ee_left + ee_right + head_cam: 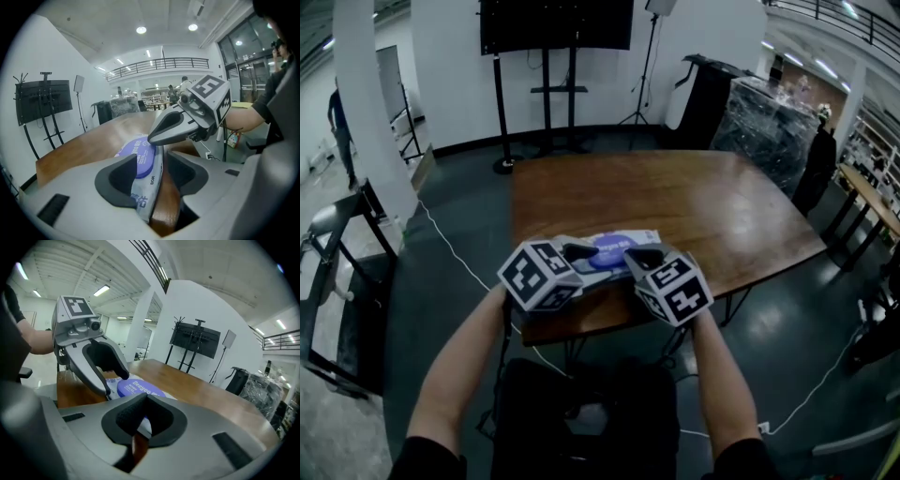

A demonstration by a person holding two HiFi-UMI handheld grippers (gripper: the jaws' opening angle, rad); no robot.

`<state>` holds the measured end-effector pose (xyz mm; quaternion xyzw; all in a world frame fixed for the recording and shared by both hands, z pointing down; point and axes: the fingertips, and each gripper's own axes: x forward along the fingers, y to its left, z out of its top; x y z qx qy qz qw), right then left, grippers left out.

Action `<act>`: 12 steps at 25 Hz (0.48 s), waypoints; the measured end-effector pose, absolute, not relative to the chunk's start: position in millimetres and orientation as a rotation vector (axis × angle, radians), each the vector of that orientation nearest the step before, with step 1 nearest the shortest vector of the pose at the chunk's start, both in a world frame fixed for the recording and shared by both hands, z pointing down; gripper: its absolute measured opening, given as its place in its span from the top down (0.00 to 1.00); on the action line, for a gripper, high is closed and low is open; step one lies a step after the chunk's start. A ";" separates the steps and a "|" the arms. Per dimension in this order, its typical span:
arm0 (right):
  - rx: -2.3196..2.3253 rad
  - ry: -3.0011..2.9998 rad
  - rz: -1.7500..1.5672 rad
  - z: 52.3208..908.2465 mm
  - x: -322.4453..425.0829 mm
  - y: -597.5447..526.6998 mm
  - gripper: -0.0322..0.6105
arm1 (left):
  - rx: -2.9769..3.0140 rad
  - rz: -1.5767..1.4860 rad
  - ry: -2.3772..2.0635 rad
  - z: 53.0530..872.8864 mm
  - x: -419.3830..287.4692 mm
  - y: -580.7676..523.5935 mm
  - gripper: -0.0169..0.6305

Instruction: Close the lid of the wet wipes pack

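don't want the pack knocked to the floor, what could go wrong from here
The wet wipes pack lies at the near edge of the wooden table, so a push from the shut right gripper at its purple lid could slide it off.
The left gripper has its jaws apart round the pack's end with a gap on one side, so it may shift or tilt.

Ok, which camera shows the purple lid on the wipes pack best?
The right gripper view: the purple lid faces the camera, its print visible. The left gripper view shows it slanted, partly behind a jaw; the head view shows only a small, distant strip.
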<state>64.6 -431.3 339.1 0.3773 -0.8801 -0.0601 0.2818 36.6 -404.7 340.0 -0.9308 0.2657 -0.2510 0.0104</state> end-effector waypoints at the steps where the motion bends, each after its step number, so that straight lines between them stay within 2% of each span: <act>1: 0.998 -2.337 -0.159 344.2 65.1 -432.2 0.94 | -2.906 -0.793 0.831 342.5 37.4 -405.3 0.64; 12: 0.933 -2.240 -0.116 360.1 64.8 -434.9 0.94 | -2.885 -0.879 0.856 361.6 37.1 -411.3 0.65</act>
